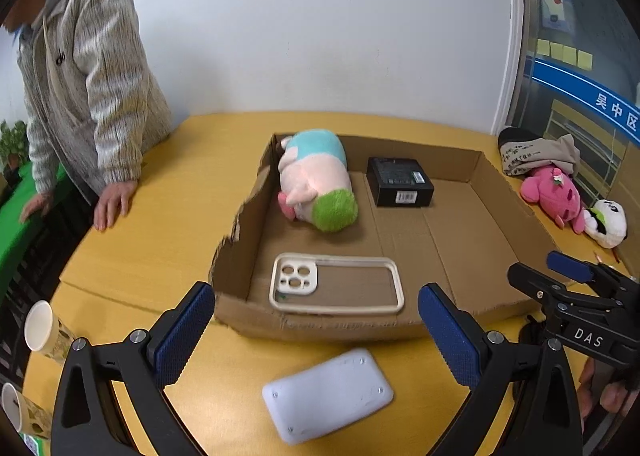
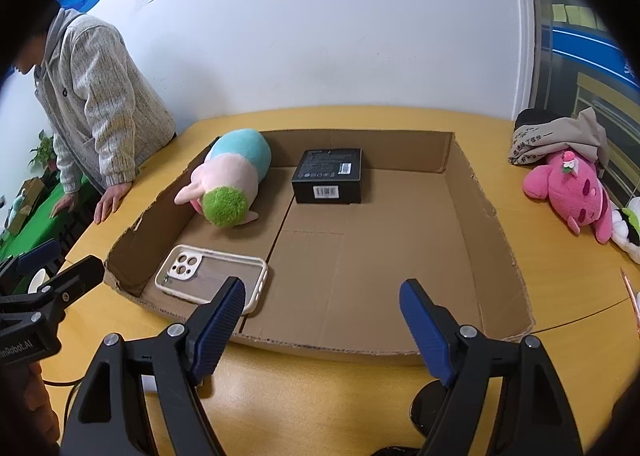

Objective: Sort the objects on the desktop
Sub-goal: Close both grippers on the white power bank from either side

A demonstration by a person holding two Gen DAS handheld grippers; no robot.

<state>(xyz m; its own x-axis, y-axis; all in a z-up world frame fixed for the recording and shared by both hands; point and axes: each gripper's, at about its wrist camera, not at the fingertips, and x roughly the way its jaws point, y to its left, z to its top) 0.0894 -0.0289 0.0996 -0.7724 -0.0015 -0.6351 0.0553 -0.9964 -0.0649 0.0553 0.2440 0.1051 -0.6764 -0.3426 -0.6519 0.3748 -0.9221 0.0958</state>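
yellow wooden desk [image 2: 360,384], rounded far edge against white wall. shallow cardboard tray [image 2: 500,256] sits mid-desk. white flat device [image 1: 328,396] lying near front edge, just short of tray. paper cups [image 1: 40,328] at left edge. pink plush [image 2: 568,192], black-and-white plush [image 1: 606,222] and bundled cloth thing [image 2: 560,140] (hat maybe, hard to tell) along right edge. bystander's hand [image 1: 112,204] flat on far-left edge.

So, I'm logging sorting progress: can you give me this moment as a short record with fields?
tray: cardboard tray on yellow table
in tray: plush toy, black box, phone case
outside tray: white device, in front of tray's near wall
left gripper: open, empty, above white device
right gripper: open, empty
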